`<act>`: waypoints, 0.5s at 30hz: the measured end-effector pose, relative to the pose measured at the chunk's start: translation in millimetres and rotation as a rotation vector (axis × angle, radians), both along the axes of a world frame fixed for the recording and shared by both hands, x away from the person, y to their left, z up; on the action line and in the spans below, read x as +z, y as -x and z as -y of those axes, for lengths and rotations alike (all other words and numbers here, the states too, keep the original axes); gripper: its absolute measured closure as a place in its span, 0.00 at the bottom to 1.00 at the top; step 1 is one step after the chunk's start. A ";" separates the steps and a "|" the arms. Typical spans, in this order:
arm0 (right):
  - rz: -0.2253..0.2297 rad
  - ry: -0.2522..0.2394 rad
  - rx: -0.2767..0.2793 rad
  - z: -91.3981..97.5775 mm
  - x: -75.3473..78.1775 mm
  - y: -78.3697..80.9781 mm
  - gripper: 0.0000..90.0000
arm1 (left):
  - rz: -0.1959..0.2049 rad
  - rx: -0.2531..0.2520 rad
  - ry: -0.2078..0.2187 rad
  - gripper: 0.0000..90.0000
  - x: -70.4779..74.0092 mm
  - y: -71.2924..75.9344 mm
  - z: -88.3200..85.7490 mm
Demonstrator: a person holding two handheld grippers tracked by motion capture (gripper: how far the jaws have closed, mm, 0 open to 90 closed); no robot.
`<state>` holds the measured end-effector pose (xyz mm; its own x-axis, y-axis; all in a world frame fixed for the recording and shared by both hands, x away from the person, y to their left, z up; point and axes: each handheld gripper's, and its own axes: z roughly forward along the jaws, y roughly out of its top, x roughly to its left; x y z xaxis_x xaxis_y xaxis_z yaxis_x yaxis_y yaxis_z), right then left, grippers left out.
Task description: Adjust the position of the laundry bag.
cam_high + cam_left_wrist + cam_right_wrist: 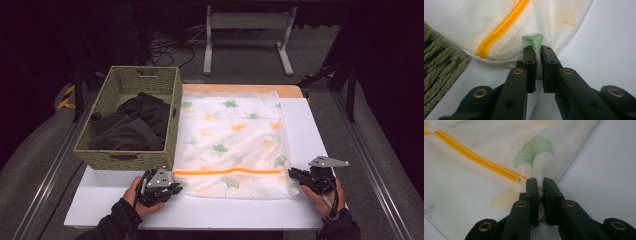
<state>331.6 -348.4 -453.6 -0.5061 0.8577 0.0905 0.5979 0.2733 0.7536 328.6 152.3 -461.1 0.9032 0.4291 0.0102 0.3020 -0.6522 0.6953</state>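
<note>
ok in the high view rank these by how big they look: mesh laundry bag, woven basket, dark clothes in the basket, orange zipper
1. mesh laundry bag, largest
2. woven basket; it stands up from the table, so this is less sure
3. dark clothes
4. orange zipper, a thin strip, plainly smallest

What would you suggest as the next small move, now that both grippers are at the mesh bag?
Probably lift both grippers together. The left gripper and right gripper each pinch an edge of the mesh laundry bag near its closed orange zipper, and the bag lies flat on the table.
</note>
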 end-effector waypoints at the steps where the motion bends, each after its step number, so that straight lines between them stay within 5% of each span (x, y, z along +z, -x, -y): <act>1: 0.006 0.004 0.006 -0.1 0.3 -0.5 0.94 | -0.003 0.004 -0.001 0.91 0.0 0.0 -0.1; 15: 0.027 0.009 0.013 -2.9 6.3 -1.0 0.94 | 0.039 0.015 0.045 0.67 6.1 -2.1 -3.7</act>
